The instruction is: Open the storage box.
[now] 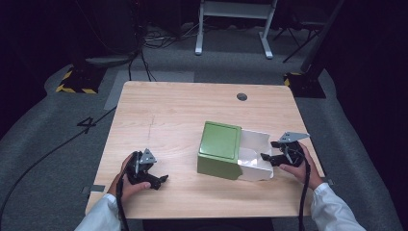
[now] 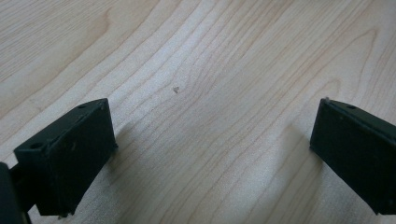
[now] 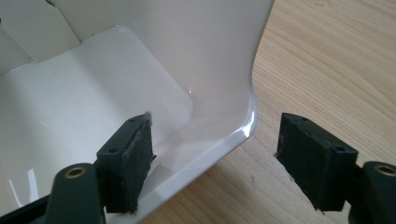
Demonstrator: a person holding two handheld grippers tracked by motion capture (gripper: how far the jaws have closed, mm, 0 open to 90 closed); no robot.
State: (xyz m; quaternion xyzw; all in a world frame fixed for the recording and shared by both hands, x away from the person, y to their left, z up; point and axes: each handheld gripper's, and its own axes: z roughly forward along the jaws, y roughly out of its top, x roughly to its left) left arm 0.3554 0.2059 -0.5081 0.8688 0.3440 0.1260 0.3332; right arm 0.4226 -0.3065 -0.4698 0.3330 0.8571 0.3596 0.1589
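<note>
A green box sleeve lies on the wooden table, right of centre. A glossy white inner tray sticks out of its right end. My right gripper is open at the tray's right end. In the right gripper view the tray's wall stands between the jaws, with one jaw over the tray floor and the other over the bare wood. My left gripper rests near the table's front left, open, with nothing but wood grain between its jaws.
A round cable hole sits near the table's far edge. Bare wood spreads across the far half and the left of the table. Beyond it, on the grey carpet, lie cables and the white legs of a stand.
</note>
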